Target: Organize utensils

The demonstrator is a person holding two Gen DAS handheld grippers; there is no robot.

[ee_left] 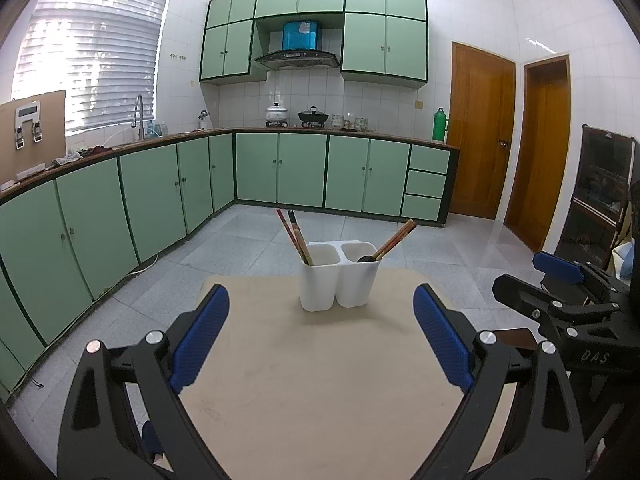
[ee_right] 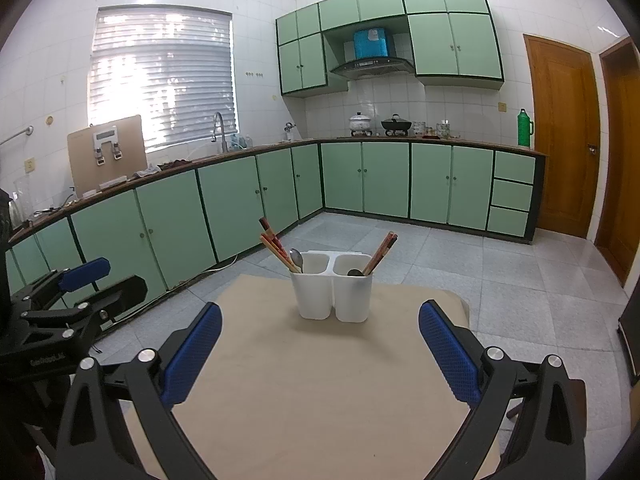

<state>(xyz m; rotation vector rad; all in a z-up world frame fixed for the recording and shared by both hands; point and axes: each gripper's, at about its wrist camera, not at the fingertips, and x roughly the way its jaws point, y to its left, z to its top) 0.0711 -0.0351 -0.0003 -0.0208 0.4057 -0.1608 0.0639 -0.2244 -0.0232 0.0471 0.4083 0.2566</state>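
A white two-compartment utensil holder (ee_left: 339, 280) (ee_right: 331, 292) stands near the far edge of a beige table (ee_left: 320, 380) (ee_right: 320, 392). Chopsticks (ee_left: 294, 236) (ee_right: 276, 246) lean left out of its left compartment, with a metal spoon (ee_right: 296, 258) beside them. More chopsticks (ee_left: 394, 240) (ee_right: 380, 254) lean right from the right compartment, over a dark spoon bowl (ee_left: 365, 258) (ee_right: 354, 272). My left gripper (ee_left: 320, 340) is open, empty, short of the holder. My right gripper (ee_right: 320, 344) is open and empty too, the same distance back. Each gripper also shows at the other view's edge.
Green kitchen cabinets (ee_left: 160, 192) run along the left and far walls under a counter with a sink tap (ee_left: 139, 116), pots (ee_left: 276, 114) and a green flask (ee_left: 439, 124). Grey tiled floor (ee_left: 248, 236) surrounds the table. Wooden doors (ee_left: 480, 132) stand at the right.
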